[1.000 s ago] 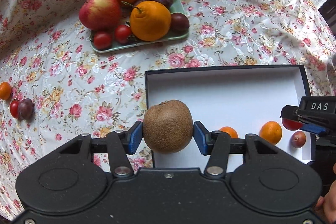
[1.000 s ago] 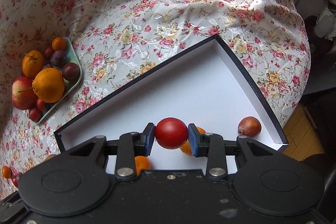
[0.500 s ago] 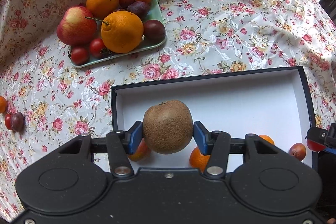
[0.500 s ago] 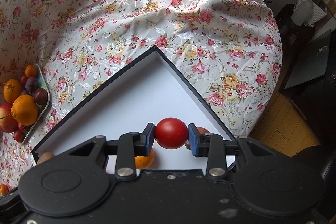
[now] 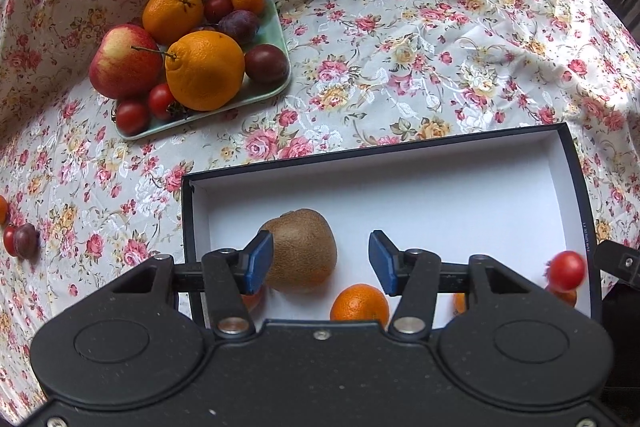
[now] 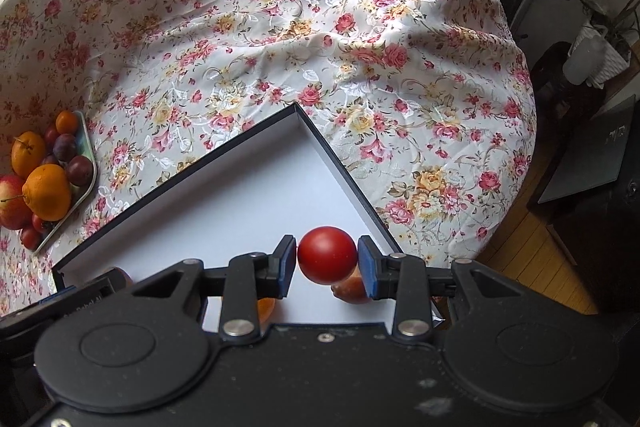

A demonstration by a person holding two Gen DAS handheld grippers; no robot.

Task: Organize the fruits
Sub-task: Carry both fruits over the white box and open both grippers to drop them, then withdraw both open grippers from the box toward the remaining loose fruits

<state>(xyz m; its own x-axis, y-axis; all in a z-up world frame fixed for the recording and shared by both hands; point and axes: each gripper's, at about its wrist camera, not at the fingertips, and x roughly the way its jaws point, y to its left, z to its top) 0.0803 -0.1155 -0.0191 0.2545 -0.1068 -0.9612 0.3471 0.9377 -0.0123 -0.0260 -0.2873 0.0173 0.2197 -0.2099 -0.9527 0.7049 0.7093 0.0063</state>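
My left gripper (image 5: pixel 320 259) is open over the near left part of the black box with a white inside (image 5: pixel 420 187). The brown kiwi (image 5: pixel 302 251) lies in the box, leaning by the left pad and apart from the right one. A small orange (image 5: pixel 360 303) and other small fruits lie along the box's near side. My right gripper (image 6: pixel 327 261) is shut on a red tomato (image 6: pixel 327 254) above the box's near right corner (image 6: pixel 280 195); the tomato also shows in the left wrist view (image 5: pixel 566 270). A reddish fruit (image 6: pixel 350 291) lies under it.
A green tray (image 5: pixel 248 95) at the far left holds an apple (image 5: pixel 124 61), two big oranges (image 5: pixel 204 69), plums and small tomatoes. Loose small fruits (image 5: pixel 20 239) lie on the floral cloth at the left edge. The table's right edge drops to a wooden floor (image 6: pixel 532 267).
My left gripper has opened and let go of the kiwi, which now rests in the box. My right gripper has shifted further right over the box corner, still holding the tomato.
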